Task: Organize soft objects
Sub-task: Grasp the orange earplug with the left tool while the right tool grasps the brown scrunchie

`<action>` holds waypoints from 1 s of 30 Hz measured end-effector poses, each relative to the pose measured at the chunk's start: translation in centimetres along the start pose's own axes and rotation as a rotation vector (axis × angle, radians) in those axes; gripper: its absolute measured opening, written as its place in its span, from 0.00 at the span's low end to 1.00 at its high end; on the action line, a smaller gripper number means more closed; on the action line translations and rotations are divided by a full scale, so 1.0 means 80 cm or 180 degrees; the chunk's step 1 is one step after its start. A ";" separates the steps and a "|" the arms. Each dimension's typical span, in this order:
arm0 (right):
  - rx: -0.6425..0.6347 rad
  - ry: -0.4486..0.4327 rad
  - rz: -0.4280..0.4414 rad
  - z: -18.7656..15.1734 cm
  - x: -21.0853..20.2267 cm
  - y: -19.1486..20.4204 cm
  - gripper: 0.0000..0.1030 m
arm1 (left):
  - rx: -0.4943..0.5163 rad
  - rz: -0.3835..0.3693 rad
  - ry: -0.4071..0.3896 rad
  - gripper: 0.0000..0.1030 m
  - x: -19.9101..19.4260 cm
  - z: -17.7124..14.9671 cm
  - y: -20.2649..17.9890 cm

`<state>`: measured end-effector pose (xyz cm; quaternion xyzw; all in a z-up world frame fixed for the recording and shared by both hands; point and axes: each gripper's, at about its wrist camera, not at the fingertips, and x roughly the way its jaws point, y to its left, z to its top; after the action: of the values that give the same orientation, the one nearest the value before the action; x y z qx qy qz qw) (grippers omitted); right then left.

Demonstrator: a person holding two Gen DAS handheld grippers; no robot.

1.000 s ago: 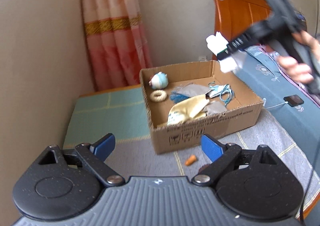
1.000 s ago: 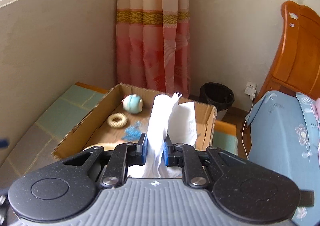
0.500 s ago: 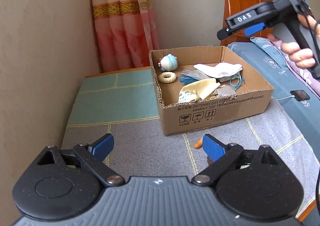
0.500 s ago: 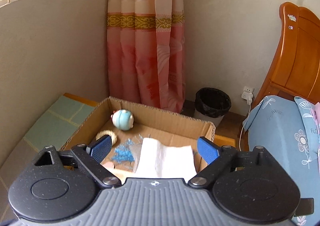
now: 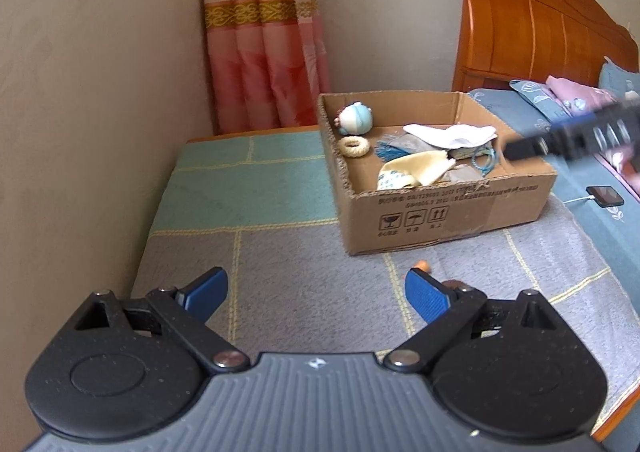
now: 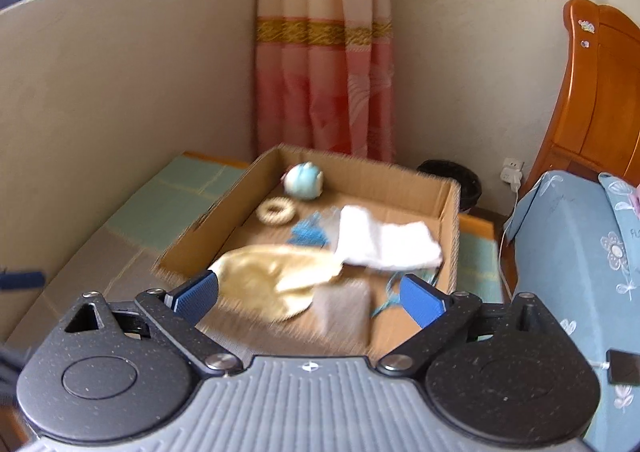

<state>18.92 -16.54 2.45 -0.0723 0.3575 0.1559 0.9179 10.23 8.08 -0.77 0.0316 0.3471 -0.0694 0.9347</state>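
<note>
We see a bed [image 5: 280, 252] covered by a blanket [image 5: 256, 187] of grey and teal squares with yellow lines, filling the middle of the left wrist frame. Directly on it, right of centre, sits an open cardboard box [image 5: 448, 211], and just below the box's front wall lies a small orange object [image 5: 422, 264] on a grey square. At the right edge of the same frame, a dark phone [image 5: 606, 195] with a white cable rests on the blue floral sheet [image 5: 592, 236].
</note>
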 end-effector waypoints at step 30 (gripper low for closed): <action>-0.0093 0.0619 -0.0127 -0.128 0.082 0.083 0.97 | -0.0114 -0.0063 0.0167 0.93 0.015 -0.019 0.010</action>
<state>14.76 -11.20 -9.65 -0.1075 0.4411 0.1350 0.8807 10.28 8.88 -2.70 0.0132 0.3730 -0.0715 0.9250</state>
